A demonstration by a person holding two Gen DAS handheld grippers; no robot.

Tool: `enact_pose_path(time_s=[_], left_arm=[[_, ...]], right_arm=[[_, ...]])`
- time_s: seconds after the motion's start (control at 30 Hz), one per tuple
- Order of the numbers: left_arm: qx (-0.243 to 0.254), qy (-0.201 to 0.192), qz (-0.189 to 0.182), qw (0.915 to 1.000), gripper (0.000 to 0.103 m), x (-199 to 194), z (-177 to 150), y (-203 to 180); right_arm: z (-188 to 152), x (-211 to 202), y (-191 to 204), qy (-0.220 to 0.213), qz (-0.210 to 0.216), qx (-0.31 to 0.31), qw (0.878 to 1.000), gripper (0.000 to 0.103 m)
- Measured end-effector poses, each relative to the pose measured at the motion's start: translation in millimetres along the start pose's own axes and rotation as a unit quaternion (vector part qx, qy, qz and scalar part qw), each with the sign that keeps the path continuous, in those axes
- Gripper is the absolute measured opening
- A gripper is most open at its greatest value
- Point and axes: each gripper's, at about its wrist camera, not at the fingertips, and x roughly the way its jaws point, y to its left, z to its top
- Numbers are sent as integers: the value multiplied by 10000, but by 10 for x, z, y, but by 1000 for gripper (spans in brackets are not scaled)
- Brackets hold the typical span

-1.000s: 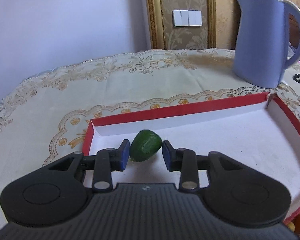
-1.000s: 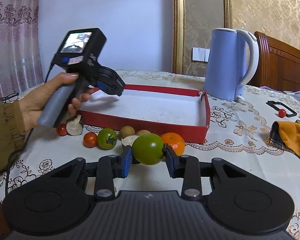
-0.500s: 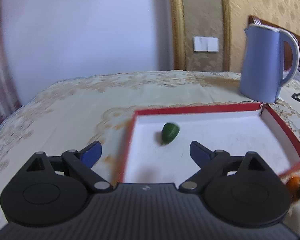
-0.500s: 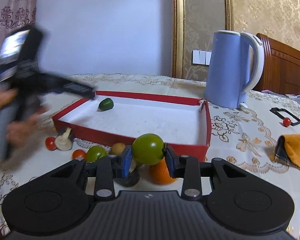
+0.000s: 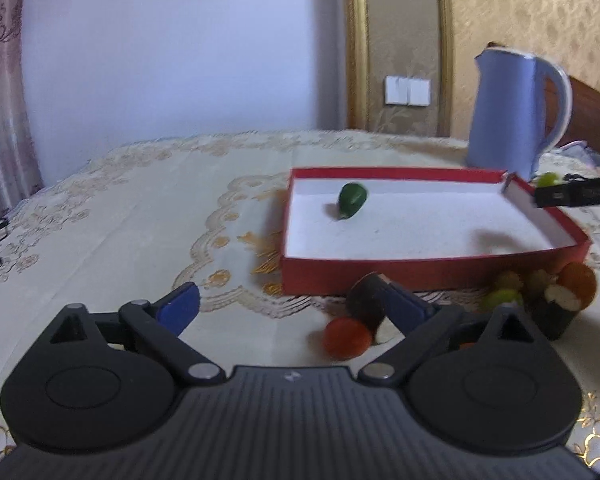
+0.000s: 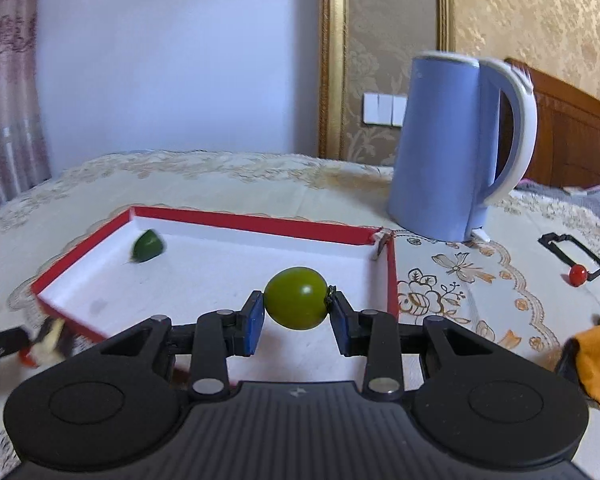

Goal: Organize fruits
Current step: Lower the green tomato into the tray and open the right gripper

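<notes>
fruits are being gathered into the red tray (image 6: 228, 220), and one is sitting inside it; a small dark green fruit (image 6: 148, 245) is lying near the far left corner of the white floor, by itself; the right gripper (image 6: 295, 318) is carrying the next one, a green tomato (image 6: 296, 298), pinched between the blue pads at its two sides with the stem end against the right-hand pad, so the round skin is not slipping out; it is hanging over the near right part of the tray, above the floor and not touching it, which looks to me like the place where it is going to be let go.

the left gripper (image 5: 292, 306) is hovering low over the tablecloth (image 5: 120, 220) outside the tray's front wall, jaws spread wide and gripping nothing; a red tomato (image 5: 346, 338) and a dark, cut-ended piece (image 5: 366, 298) are lying just between and beyond its fingers, so i am guessing one of them is its next pick; further right along the wall more produce is huddling, something orange (image 5: 580, 282) among it, though the blur is making the rest hard to name.

the blue kettle (image 6: 452, 148) is standing well behind the tray's far right corner, out of the way of both hands.
</notes>
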Motion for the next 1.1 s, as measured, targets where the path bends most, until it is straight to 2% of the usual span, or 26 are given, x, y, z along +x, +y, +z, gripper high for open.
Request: enact_pose_path(time_s=[0.13, 0.33, 0.5, 0.6, 0.7, 0.83, 0.9, 0.97, 1.03, 1.1], left_arm=[[41, -38, 19, 10000, 100, -6, -17, -11], [-180, -133, 9, 9997, 102, -37, -31, 55], [-190, -244, 63, 9995, 103, -71, -41, 51], [-157, -225, 61, 9996, 103, -62, -38, 38], [-162, -206, 50, 9996, 103, -58, -38, 45], [-208, -213, -66, 9995, 103, -66, -42, 71], [-231, -182, -103, 9995, 103, -60, -43, 82], [-212, -127, -155, 9996, 103, -43, -40, 77], [-143, -88, -113, 9998, 103, -30, -40, 51], [-42, -100, 3, 9999, 103, -32, -47, 10]], right_arm=[[95, 312, -96, 251, -132, 84, 9996, 35], [193, 718, -204, 587, -355, 195, 9975, 35], [239, 904, -200, 871, -517, 112, 9948, 38], [238, 874, -208, 798, -517, 183, 9953, 39], [244, 729, -237, 702, -468, 369, 9957, 39], [95, 174, -179, 183, -343, 380, 9985, 39], [-66, -169, -125, -155, -394, 377, 9984, 46], [-297, -533, -57, -554, -602, 412, 9958, 58], [-539, -823, -39, -924, -796, 686, 9902, 63], [-676, -917, -46, -982, -868, 820, 9880, 64]])
